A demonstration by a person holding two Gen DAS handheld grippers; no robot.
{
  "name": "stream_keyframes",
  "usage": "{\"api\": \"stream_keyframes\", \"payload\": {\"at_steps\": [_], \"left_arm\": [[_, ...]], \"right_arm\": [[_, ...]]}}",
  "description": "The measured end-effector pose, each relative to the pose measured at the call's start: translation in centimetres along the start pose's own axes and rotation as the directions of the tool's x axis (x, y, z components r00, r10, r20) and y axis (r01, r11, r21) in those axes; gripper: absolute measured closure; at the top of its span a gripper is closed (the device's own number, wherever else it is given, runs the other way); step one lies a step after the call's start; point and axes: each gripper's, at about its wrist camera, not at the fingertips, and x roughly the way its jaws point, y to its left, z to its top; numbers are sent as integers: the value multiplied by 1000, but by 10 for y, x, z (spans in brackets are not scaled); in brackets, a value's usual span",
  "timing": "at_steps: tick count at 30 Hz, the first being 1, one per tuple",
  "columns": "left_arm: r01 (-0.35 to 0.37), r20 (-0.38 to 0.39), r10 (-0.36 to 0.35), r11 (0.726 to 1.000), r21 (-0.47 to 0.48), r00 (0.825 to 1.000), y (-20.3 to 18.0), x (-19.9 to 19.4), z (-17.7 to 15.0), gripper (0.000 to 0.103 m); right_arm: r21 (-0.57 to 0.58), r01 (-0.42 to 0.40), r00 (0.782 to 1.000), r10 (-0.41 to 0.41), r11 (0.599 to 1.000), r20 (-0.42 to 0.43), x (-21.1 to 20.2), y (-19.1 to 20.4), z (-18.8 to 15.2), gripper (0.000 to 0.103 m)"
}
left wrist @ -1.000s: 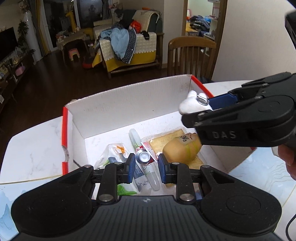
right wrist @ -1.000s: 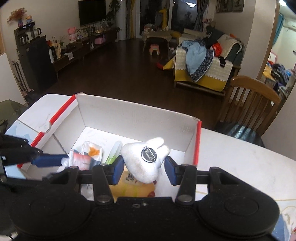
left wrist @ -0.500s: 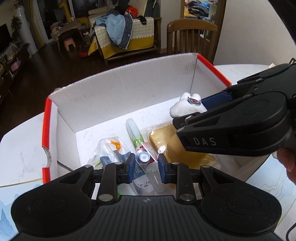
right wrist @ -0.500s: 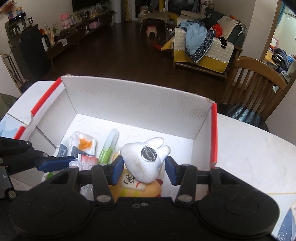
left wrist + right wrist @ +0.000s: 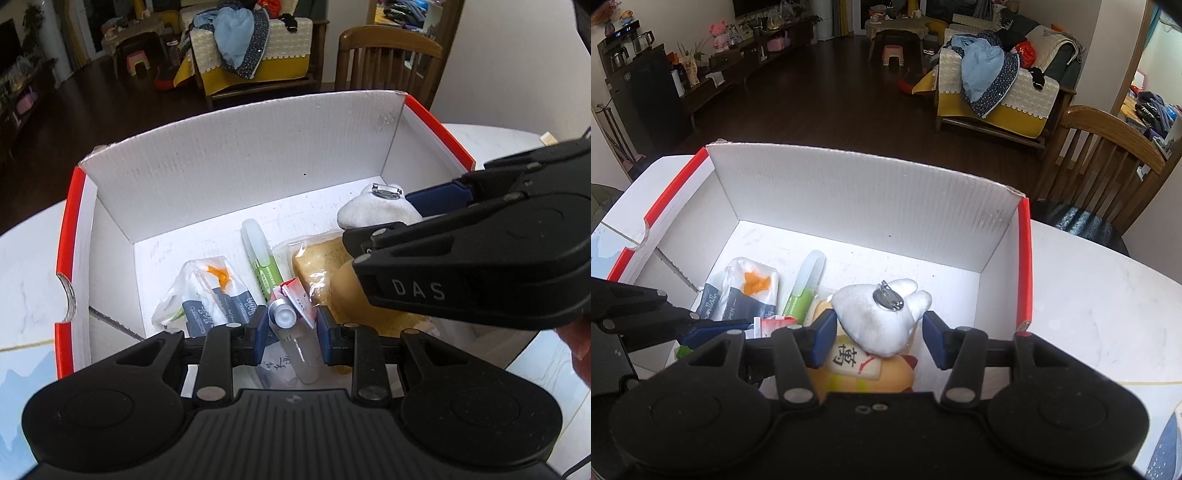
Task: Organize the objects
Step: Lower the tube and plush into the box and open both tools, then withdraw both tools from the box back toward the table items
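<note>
A white cardboard box (image 5: 240,166) with red rims stands on the table. My left gripper (image 5: 290,326) hangs low over its near side, shut on a clear tube with a silver cap (image 5: 284,315). My right gripper (image 5: 879,332) is inside the box (image 5: 868,206) on the right, and its jaws are opening. Between them lies a white plush brooch (image 5: 879,317) with a metal pin back, resting on a yellow plush toy (image 5: 857,373). The right pad stands clear of the brooch. The left wrist view shows the brooch (image 5: 373,212) from the side.
On the box floor lie a green highlighter (image 5: 262,258), a tissue packet (image 5: 210,291), a red-white sachet (image 5: 295,295) and a bagged yellow slab (image 5: 321,258). A wooden chair (image 5: 1108,147) stands behind the white marble table (image 5: 1089,295). A hand (image 5: 580,347) shows at the right edge.
Both grippers have sunk toward the box floor. The right jaws have spread, and the white brooch now rests on the yellow toy. The left gripper still holds the tube.
</note>
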Motion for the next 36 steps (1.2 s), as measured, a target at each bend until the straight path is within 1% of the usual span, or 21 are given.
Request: {"api": "stream_keyframes", "payload": {"at_steps": [3, 7, 9, 10, 11, 12, 13, 18, 20, 23, 27, 28, 33, 36], "left_arm": [[5, -6, -6, 1000, -15, 1000, 1, 0, -1, 74], [9, -1, -9, 999, -33, 1000, 3, -3, -3, 73], [10, 6, -10, 999, -37, 1000, 3, -6, -4, 72], [11, 12, -10, 999, -37, 1000, 3, -8, -4, 65], [14, 18, -13, 999, -37, 1000, 3, -10, -5, 45], [19, 27, -18, 999, -37, 999, 3, -13, -6, 37], [23, 41, -22, 999, -36, 999, 4, -17, -7, 33], [32, 69, -29, 998, -45, 997, 5, -31, -8, 33], [28, 78, -25, 999, -43, 997, 5, -37, -9, 33], [21, 94, -17, 999, -35, 995, 3, -47, -10, 33], [22, 117, -17, 999, -39, 993, 4, -62, -14, 33], [24, 123, -19, 999, -40, 992, 4, -66, -15, 33], [27, 154, -21, 999, -38, 988, 5, -88, -22, 33], [40, 168, -32, 998, -49, 985, 7, -101, -28, 33]], "right_arm": [[-2, 4, 1000, -4, 1000, -1, -1, -1, 0, 46], [5, 4, 1000, -5, 1000, 11, -6, -2, 0, 39], [13, -5, 1000, 5, 1000, 21, -10, -3, 1, 39], [17, -9, 1000, 8, 1000, 24, -12, -3, 1, 38], [19, -12, 1000, 11, 1000, 28, -14, -3, 1, 37], [20, -14, 999, 13, 1000, 33, -17, -3, 1, 36], [18, -14, 999, 14, 1000, 38, -20, -3, 1, 34], [26, -36, 997, 34, 999, 63, -36, -6, 1, 30], [28, -40, 996, 38, 999, 78, -43, -6, 1, 23], [37, -56, 993, 52, 998, 104, -57, -7, 0, 20], [56, -82, 989, 74, 995, 127, -75, -10, -2, 18], [54, -84, 988, 76, 995, 133, -79, -9, -3, 17], [45, -90, 985, 82, 995, 154, -100, -7, -10, 16], [34, -95, 982, 88, 995, 168, -112, -4, -16, 12]]}}
